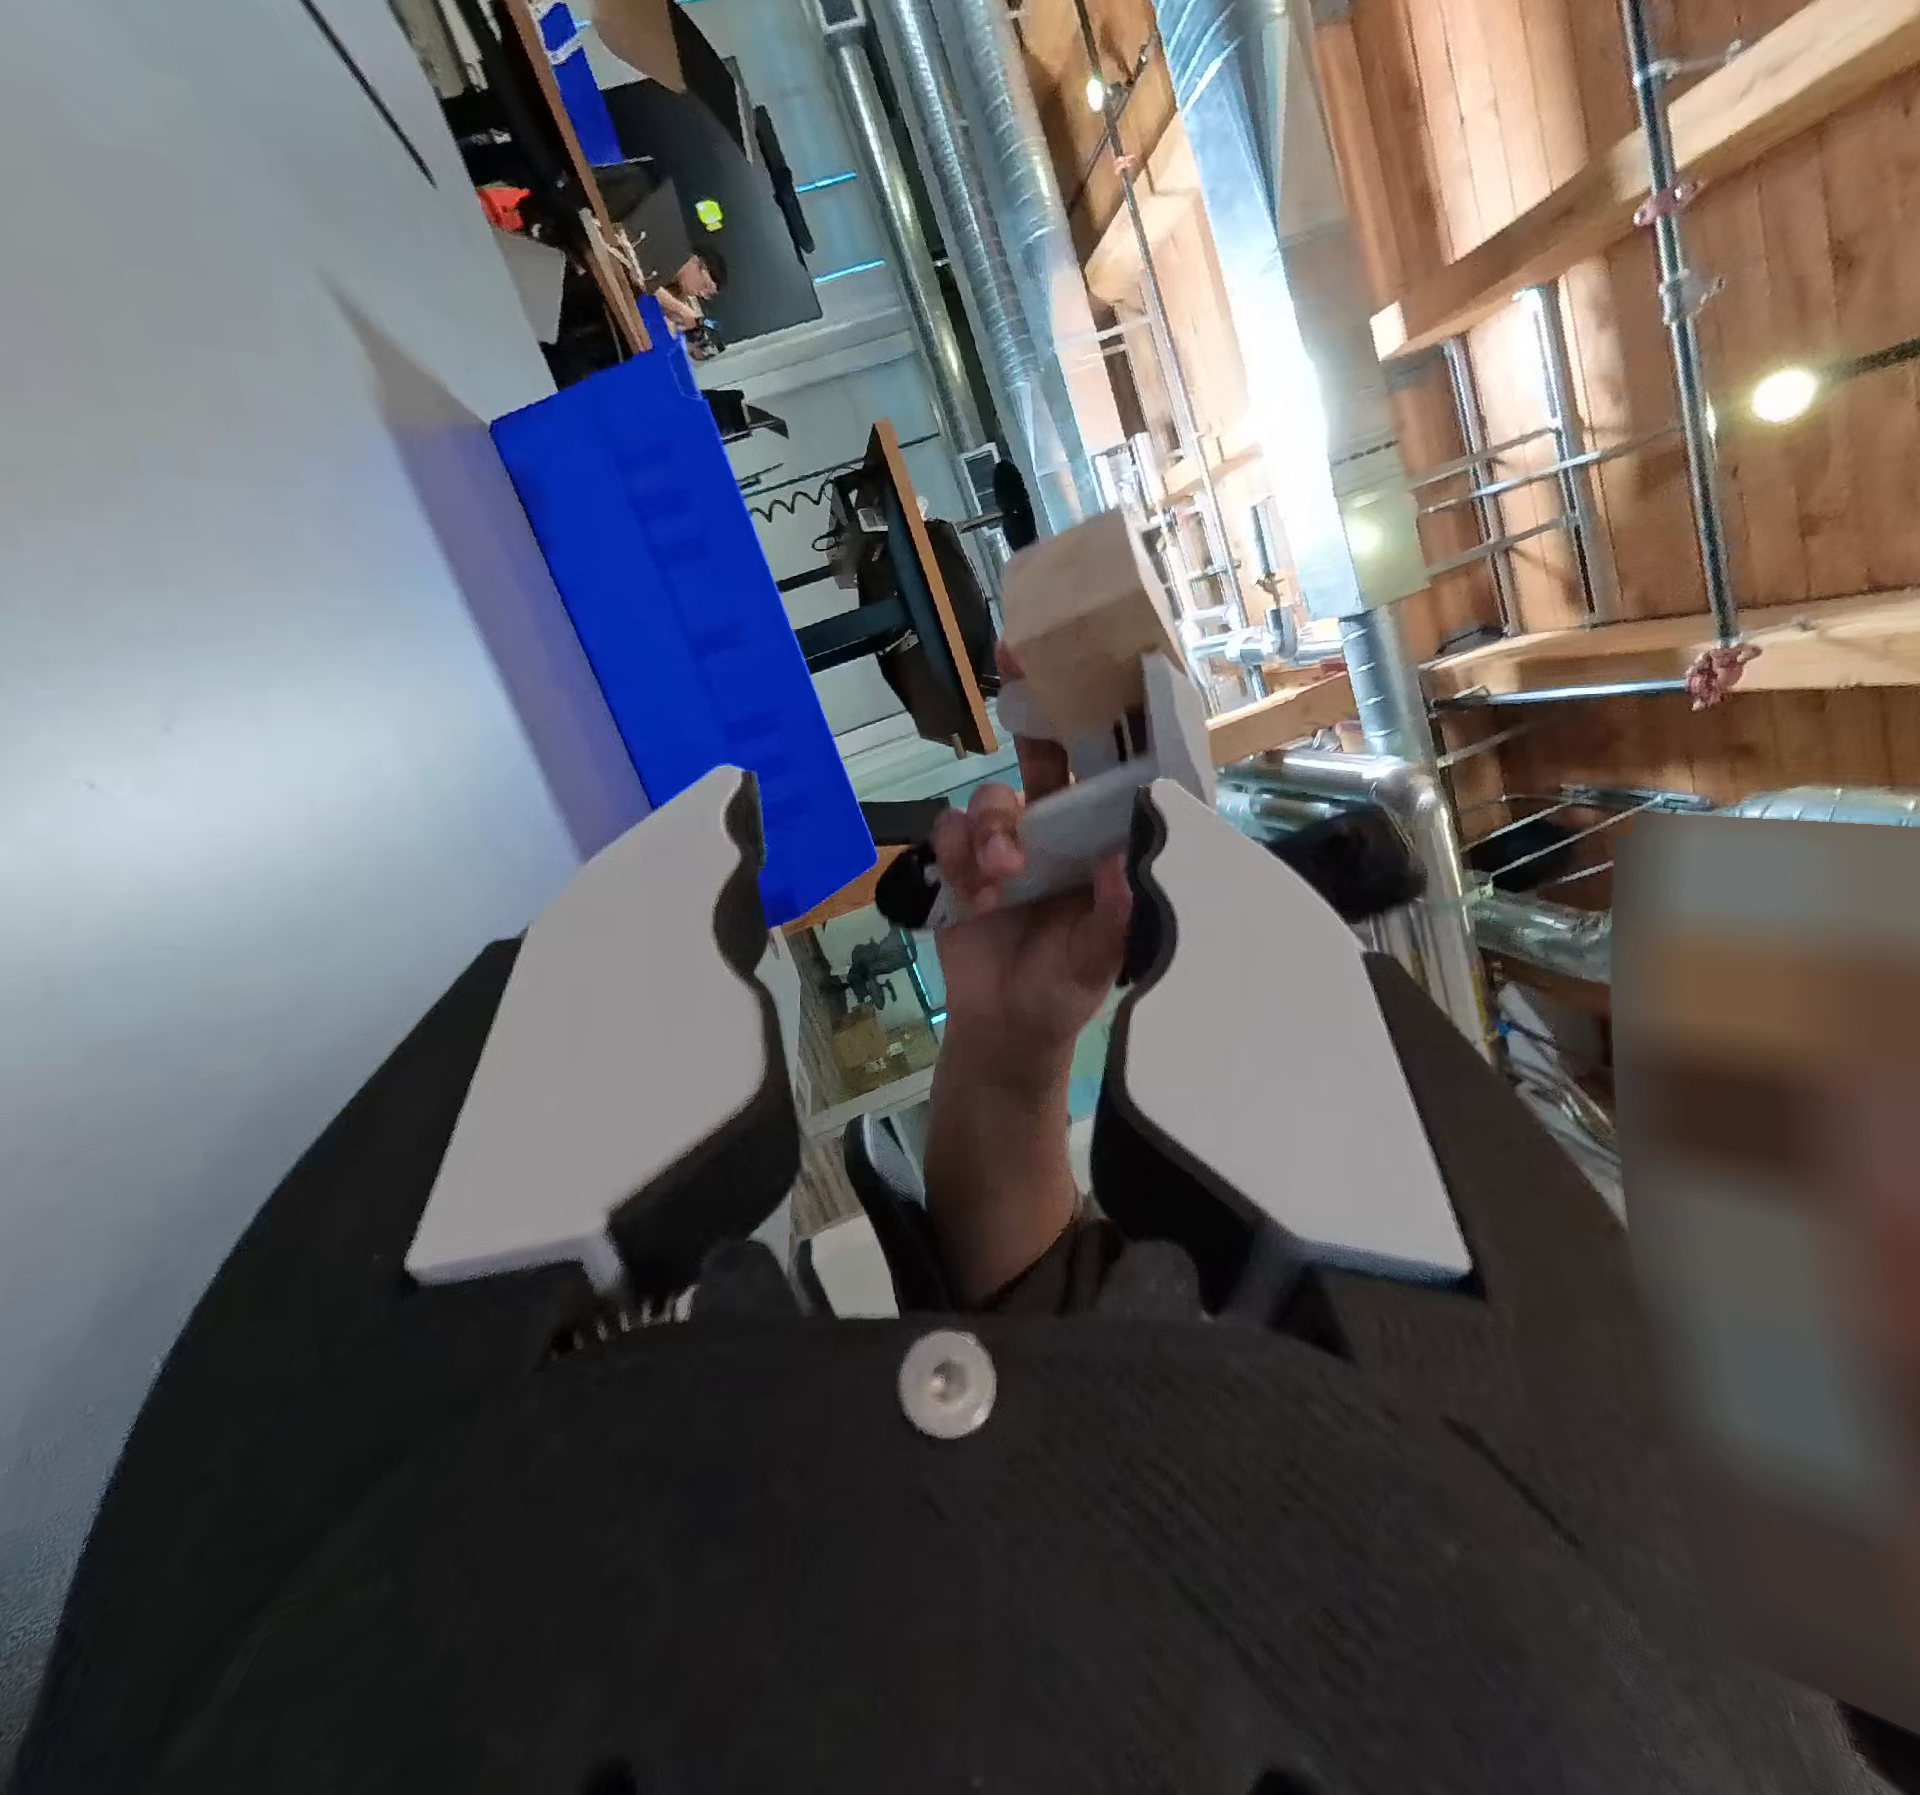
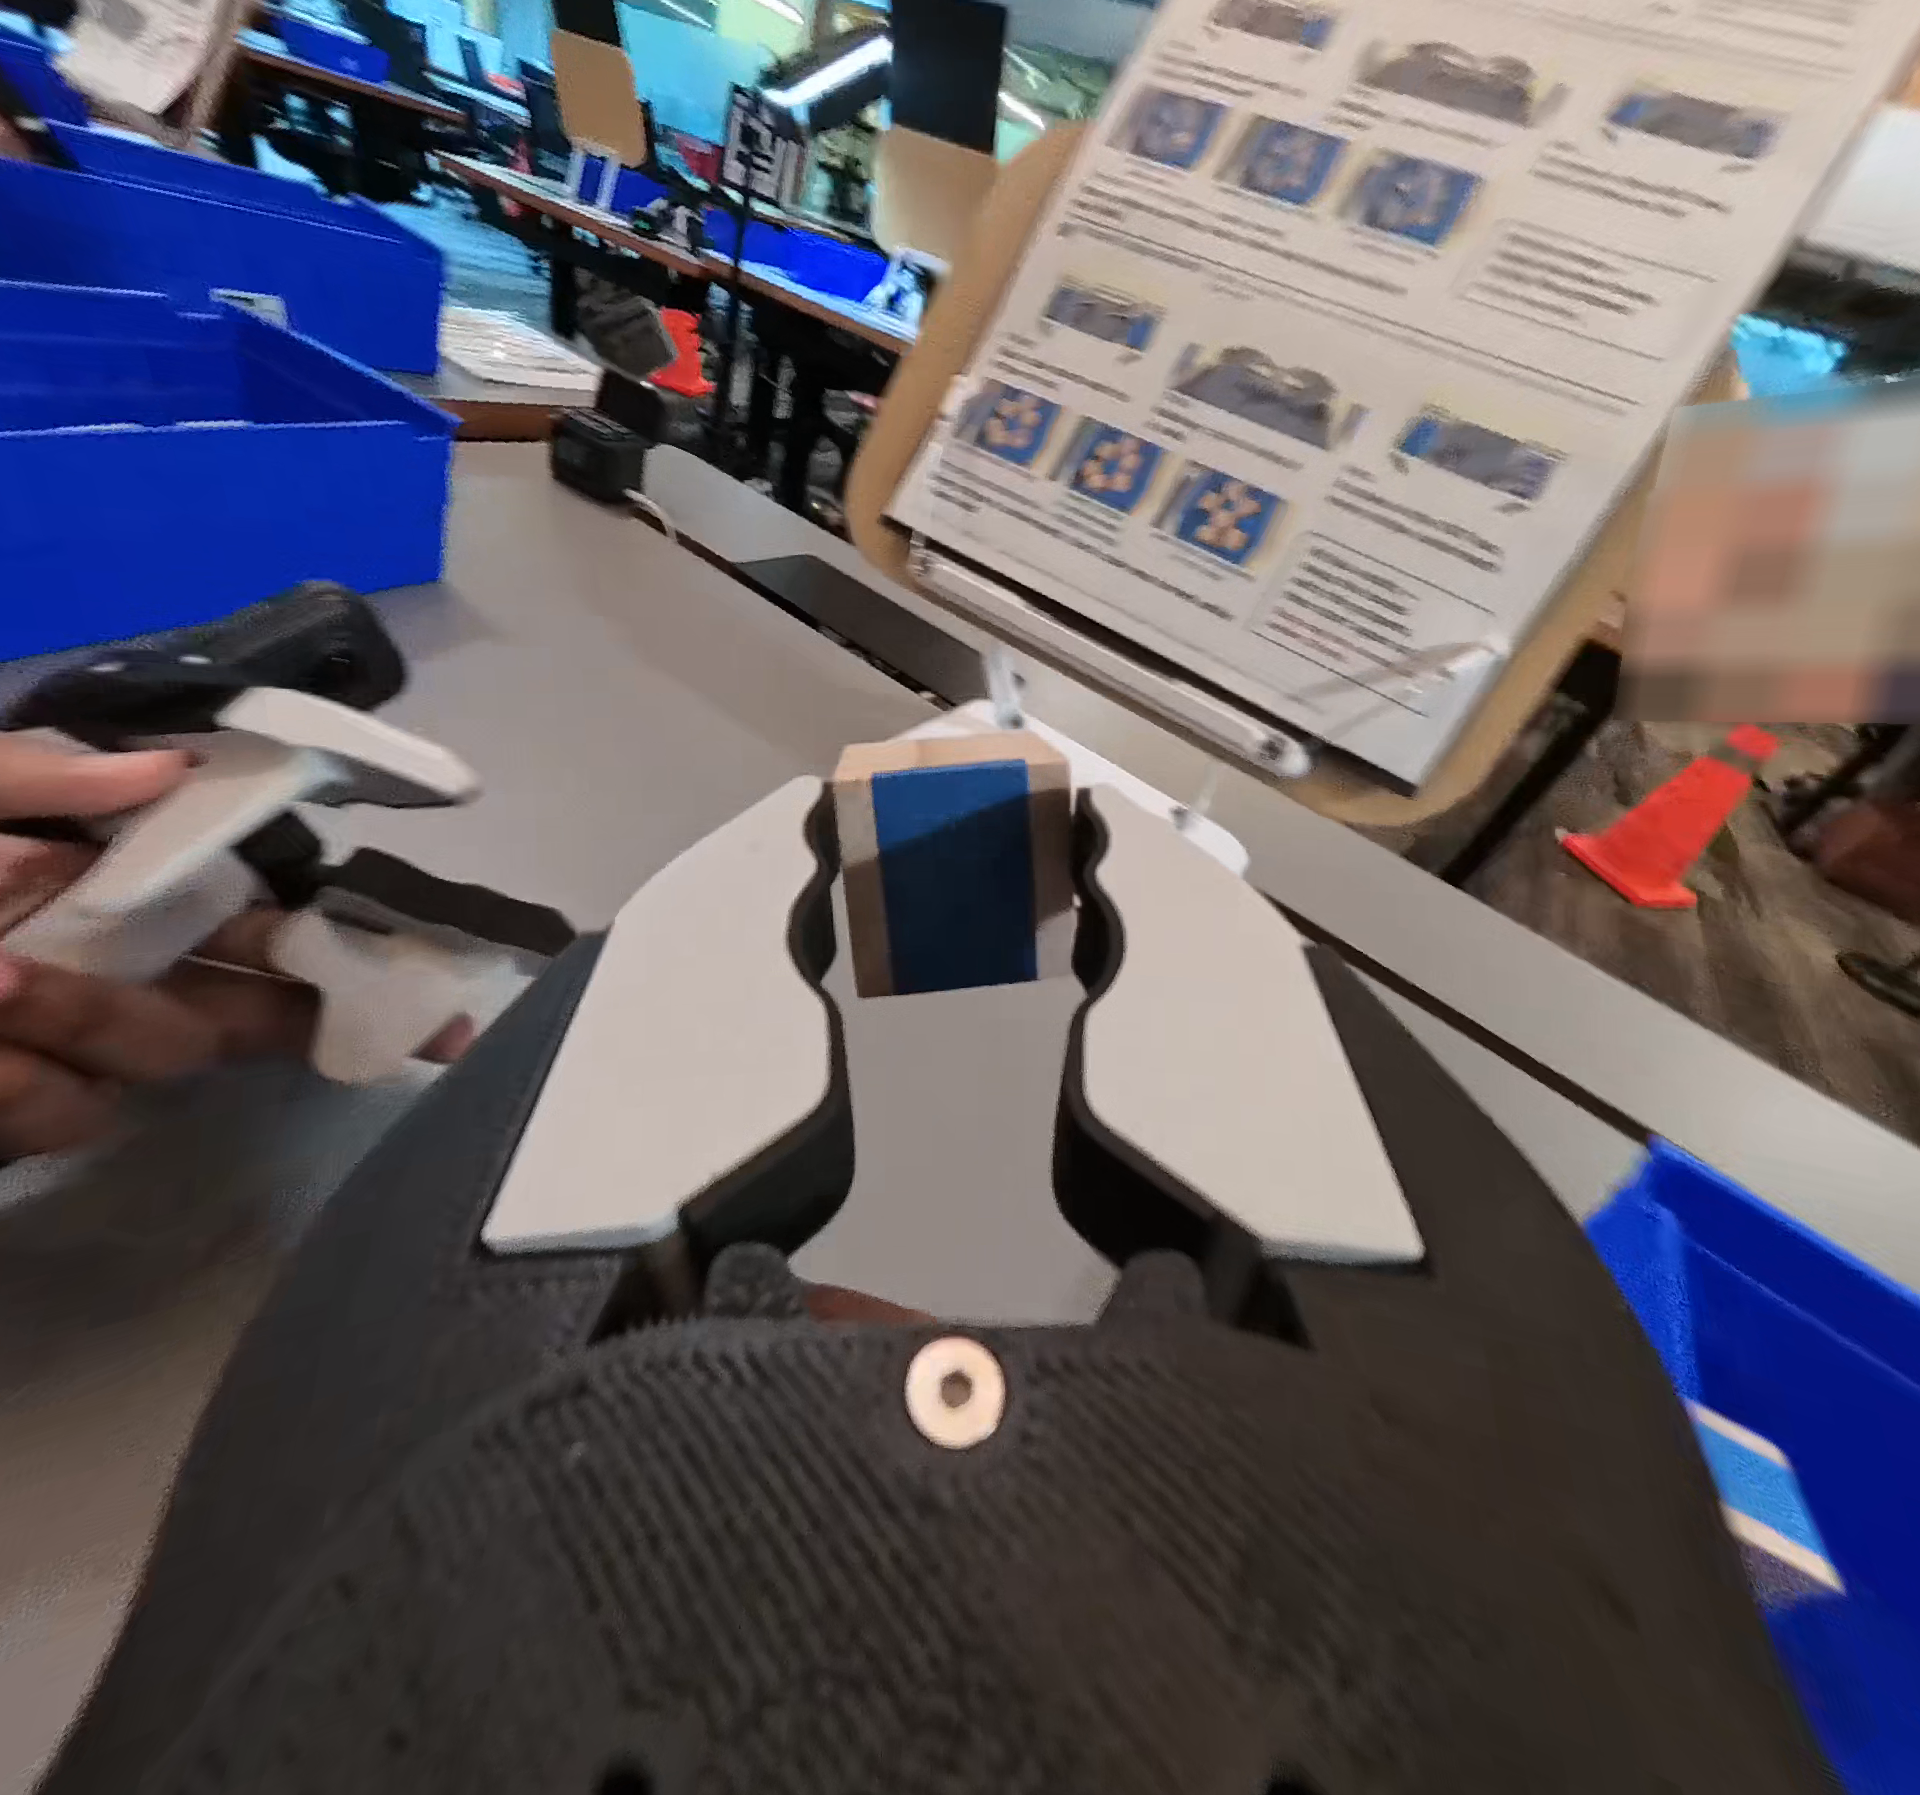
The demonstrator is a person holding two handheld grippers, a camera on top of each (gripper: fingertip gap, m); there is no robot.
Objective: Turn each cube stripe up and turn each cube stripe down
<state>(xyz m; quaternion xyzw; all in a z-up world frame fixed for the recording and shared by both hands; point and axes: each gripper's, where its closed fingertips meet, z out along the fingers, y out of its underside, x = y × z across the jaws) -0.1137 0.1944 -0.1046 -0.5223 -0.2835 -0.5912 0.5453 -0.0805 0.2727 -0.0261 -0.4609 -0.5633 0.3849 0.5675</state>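
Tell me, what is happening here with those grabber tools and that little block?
A person holds a hand-held gripper in each hand. The right hand-held gripper is clamped on a wooden cube, lifted above the grey table, its blue stripe facing the camera. The left hand-held gripper is open and empty, tilted sideways and aimed towards the right one. Blue bins sit on the table.

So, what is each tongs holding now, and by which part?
The right tongs grip the wooden cube by its two opposite side faces, blue stripe toward the camera. The left tongs are open and hold nothing.
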